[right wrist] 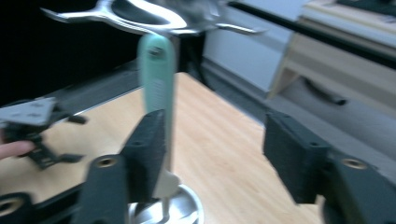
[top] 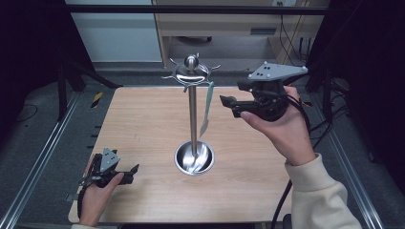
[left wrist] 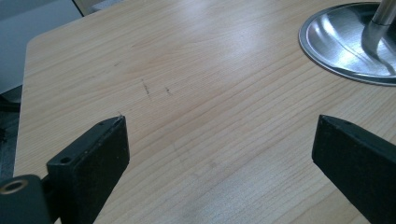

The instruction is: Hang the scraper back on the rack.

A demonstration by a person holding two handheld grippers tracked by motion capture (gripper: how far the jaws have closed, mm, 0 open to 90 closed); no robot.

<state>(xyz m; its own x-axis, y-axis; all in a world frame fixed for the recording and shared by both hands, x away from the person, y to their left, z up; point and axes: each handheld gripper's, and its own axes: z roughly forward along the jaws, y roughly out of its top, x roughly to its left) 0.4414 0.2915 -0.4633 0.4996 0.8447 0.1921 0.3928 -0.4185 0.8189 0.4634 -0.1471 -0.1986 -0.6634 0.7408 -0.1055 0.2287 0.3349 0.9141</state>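
Left gripper (top: 125,171) rests low at the table's (top: 143,119) near left corner, jaws released wide over bare wood; its own view catches the stand's dish base (left wrist: 345,42). Right gripper (right wrist: 212,154), raised beside the utensil stand (top: 193,109), jaws apart, nothing clamped. Its view shows the mint-handled utensil (right wrist: 156,79) hanging from a top hook, just behind one jaw. Shelving beyond.

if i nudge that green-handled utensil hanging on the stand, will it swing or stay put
The green-handled utensil hangs freely from one arm of the stand, so it would probably swing. It looks thin, likely light. The stand's wide dished base should resist tipping.
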